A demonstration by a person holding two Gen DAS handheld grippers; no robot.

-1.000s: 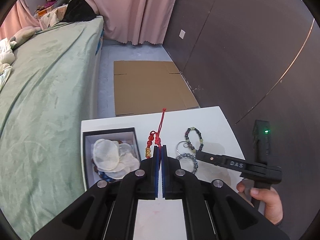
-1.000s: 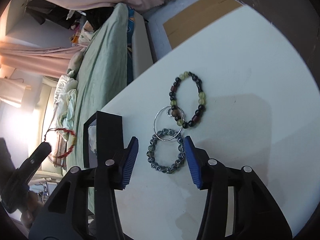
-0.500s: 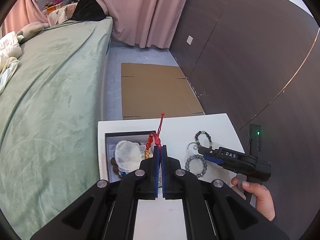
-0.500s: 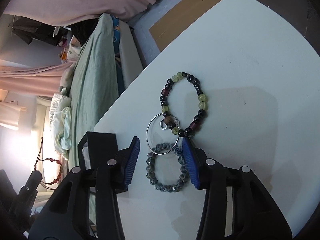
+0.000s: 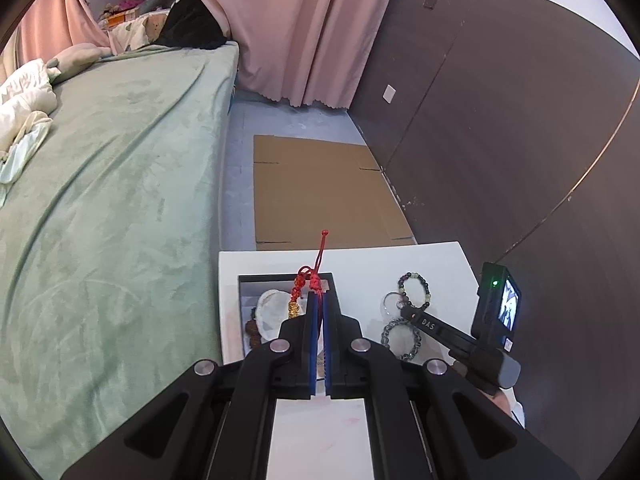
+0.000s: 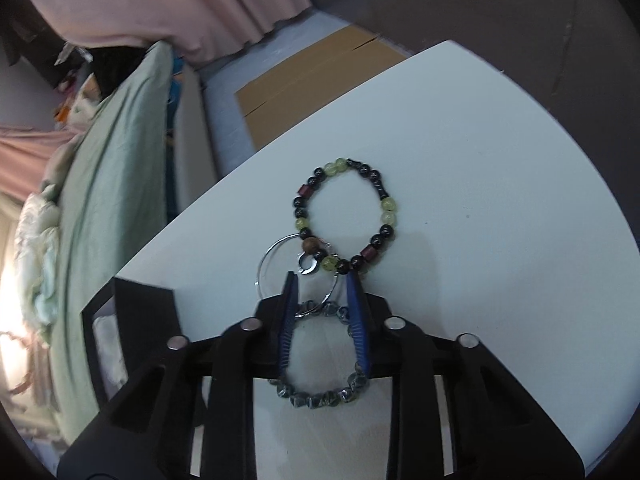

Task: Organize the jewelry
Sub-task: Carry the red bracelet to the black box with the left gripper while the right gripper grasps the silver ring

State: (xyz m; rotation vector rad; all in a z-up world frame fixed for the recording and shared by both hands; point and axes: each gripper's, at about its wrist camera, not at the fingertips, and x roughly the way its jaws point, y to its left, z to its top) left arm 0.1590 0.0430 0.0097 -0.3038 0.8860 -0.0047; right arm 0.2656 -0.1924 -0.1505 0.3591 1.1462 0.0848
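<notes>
Right gripper [image 6: 322, 280] is closing around my grey bead bracelet [image 6: 320, 394] on the table [image 6: 480, 200]; its pads may snag the silver ring [image 6: 280, 256] too. Left gripper [image 5: 319, 300] pinches the red cord bracelet [image 5: 310, 280] above the box [image 5: 280, 278]; it could slip.

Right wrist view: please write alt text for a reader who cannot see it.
The right gripper is closing around a grey beaded bracelet on a white table. Beyond its fingertips lie a thin silver ring and a black-and-green beaded bracelet.
</notes>
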